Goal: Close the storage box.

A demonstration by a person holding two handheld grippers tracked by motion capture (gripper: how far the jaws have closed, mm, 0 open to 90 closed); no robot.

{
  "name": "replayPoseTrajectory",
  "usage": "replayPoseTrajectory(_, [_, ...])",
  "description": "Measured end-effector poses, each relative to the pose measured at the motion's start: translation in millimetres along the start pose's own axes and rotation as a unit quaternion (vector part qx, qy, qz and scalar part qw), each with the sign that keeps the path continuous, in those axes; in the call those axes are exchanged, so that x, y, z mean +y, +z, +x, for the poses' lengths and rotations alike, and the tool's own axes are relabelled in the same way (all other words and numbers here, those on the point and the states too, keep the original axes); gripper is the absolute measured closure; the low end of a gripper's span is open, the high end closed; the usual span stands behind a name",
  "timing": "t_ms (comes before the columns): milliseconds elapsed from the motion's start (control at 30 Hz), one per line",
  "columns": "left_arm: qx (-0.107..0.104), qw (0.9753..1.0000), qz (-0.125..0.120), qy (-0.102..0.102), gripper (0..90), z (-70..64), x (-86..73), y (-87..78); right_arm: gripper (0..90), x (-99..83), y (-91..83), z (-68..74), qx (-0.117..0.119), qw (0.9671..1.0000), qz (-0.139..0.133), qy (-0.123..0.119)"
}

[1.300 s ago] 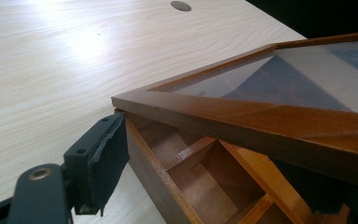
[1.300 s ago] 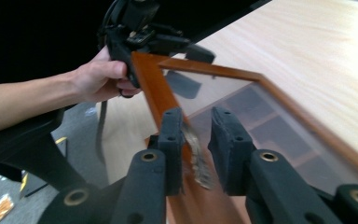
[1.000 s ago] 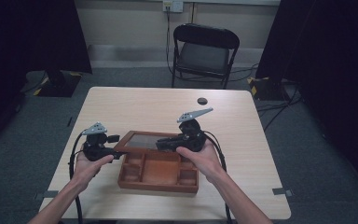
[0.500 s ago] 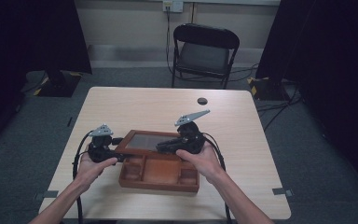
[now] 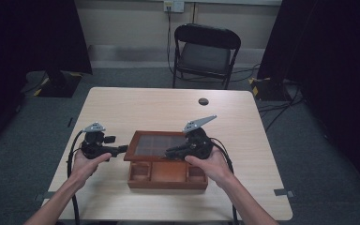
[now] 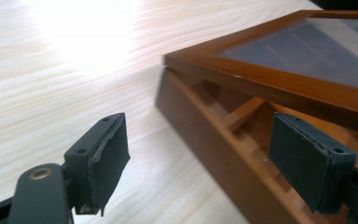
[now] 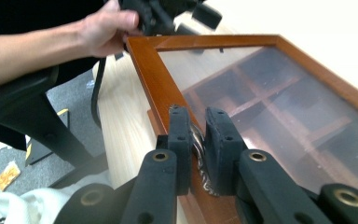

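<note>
High view: left hand-held gripper [image 5: 122, 150], jaws apart, moved closer to box [image 5: 168, 176]; right hand-held gripper [image 5: 171, 153] clamps lid [image 5: 157, 145].

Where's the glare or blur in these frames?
Left gripper view: blown-out glare on the table, the wooden box soft at its near corner. Right gripper view: reflection washes over the glass lid, far hand blurred. High view: evenly lit, dark surrounds.

A brown wooden box [image 5: 168, 176] with small open compartments lies flat on the tabletop [image 5: 136, 105]. Its glass-paned lid [image 5: 157, 145], framed in the same wood, is tilted up; the right tool [image 7: 196, 140] pinches its near frame edge. The box's left wall sits between the left tool [image 6: 205, 163]'s spread jaws.
</note>
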State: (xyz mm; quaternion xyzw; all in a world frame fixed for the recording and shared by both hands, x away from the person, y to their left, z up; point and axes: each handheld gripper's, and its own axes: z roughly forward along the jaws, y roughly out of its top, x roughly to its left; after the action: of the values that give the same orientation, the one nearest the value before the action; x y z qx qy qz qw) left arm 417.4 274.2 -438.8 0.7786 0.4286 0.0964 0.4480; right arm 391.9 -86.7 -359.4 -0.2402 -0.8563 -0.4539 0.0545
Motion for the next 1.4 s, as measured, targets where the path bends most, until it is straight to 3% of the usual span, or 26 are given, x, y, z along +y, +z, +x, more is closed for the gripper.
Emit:
replayPoseTrajectory(133, [0.008,0.9999,-0.002,-0.006,19.8,3.8,-0.1,-2.1,81.7,-6.4,4.1,1.2,0.0,1.0,0.007,-0.001])
replayPoseTrajectory(200, [0.008,1.0,-0.003,-0.003,19.8,4.2,0.2,-3.3,81.7,-9.4,4.1,4.5,-0.01,0.9998,-0.004,-0.014])
replayPoseTrajectory(700, [0.008,1.0,0.002,-0.002,19.8,3.4,0.1,-2.1,81.6,-23.9,14.4,7.1,-0.011,0.9997,0.02,-0.011])
replayPoseTrajectory(867, [0.01,0.9999,0.002,-0.004,19.8,3.1,0.2,-2.0,81.5,-36.1,25.5,6.6,-0.009,0.9988,0.047,-0.01])
replayPoseTrajectory(1400, [-0.001,0.9999,0.016,0.004,19.8,0.4,-0.8,2.2,81.8,-52.6,45.0,1.1,-0.001,0.9971,0.076,0.003])
